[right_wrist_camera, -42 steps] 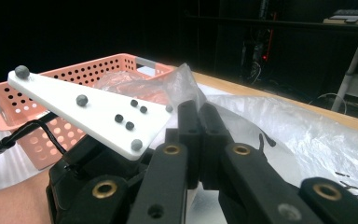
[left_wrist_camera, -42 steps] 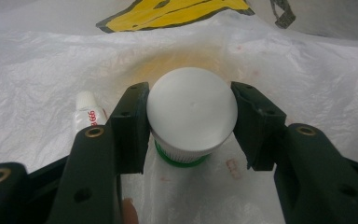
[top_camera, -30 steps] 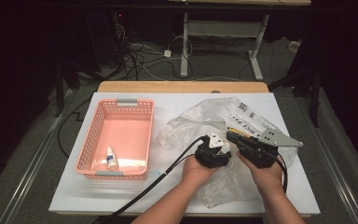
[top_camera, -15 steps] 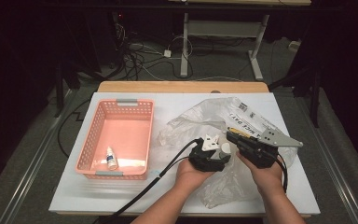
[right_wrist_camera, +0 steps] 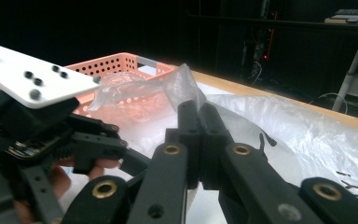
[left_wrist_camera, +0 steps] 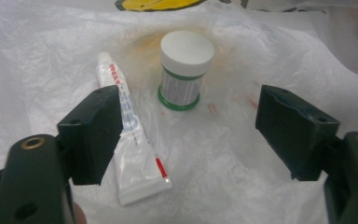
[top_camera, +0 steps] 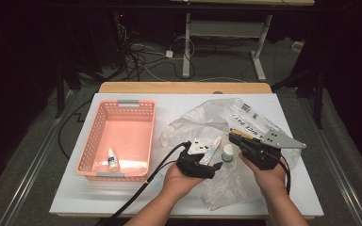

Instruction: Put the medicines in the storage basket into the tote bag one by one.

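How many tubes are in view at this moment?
2. One white tube lies on the plastic bag beside the white-capped jar; another small tube lies in the pink basket. The bag's folds may hide more.

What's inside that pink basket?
A small white bottle lies on the floor of the pink basket, near its front wall. The rest of the floor looks bare, though the front wall hides a thin strip right behind it.

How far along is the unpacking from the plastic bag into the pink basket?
Done: one small bottle lies in the pink basket. In hand: the right hand-held gripper pinches the plastic bag up, while the left hand-held gripper, jaws just opening with nothing between them, faces a white tube and a white-capped jar. Left: both still lie on the bag.
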The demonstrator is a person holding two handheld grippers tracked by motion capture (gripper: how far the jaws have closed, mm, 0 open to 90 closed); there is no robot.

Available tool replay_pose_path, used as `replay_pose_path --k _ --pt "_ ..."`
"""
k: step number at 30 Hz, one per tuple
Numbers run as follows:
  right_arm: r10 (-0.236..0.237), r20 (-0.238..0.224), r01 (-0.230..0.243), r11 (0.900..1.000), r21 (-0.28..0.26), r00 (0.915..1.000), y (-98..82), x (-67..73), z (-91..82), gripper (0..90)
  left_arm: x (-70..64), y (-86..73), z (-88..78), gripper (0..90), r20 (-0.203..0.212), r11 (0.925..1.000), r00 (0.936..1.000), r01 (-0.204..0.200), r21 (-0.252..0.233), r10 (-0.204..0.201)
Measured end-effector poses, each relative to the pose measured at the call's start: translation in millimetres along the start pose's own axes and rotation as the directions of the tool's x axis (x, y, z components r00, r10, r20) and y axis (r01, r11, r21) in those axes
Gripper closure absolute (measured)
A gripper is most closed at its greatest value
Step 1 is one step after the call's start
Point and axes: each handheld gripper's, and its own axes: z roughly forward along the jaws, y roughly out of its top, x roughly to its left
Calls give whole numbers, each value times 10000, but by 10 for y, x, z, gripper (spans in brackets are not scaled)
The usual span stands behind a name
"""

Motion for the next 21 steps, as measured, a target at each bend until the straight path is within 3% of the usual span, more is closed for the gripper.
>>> replay_pose_path --k 8,13,18,21 --pt "21 47 -21 10000 -19 10000 2 -2 -6 900 -46 -51 -253 132 -60 9997 9999 -82 -221 81" --pt "-12 48 12 10000 0 10000 2 2 -8 900 -45 -66 -397 9 -233 9997 9997 67 -244 -72" --pt "-17 50 17 10000 11 10000 -1 7 -4 900 -71 -87 -566 0 -519 9988 9984 -231 -424 208" --pt "-4 62 4 10000 12 10000 -3 7 -4 900 -56 -105 -677 0 -639 9985 9979 -168 -529 134"
